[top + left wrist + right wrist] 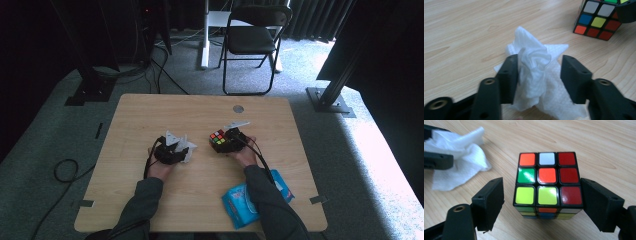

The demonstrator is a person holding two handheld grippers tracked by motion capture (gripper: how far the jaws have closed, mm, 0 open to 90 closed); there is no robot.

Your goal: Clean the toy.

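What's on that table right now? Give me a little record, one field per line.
Table: light wooden top
Cube: scrambled colour puzzle cube standing on the table between the right gripper jaws, a gap on its left side
Tissue: crumpled white tissue on the table between the left gripper jaws, touching one jaw, clear of the other
Jaws: both pairs stand open
Packet: blue wipes packet near the front edge, under the person's right sleeve
Behind the table: a folding chair

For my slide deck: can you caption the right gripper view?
Right gripper open around a scrambled puzzle cube on the wooden table, crumpled white tissue lying beside it.
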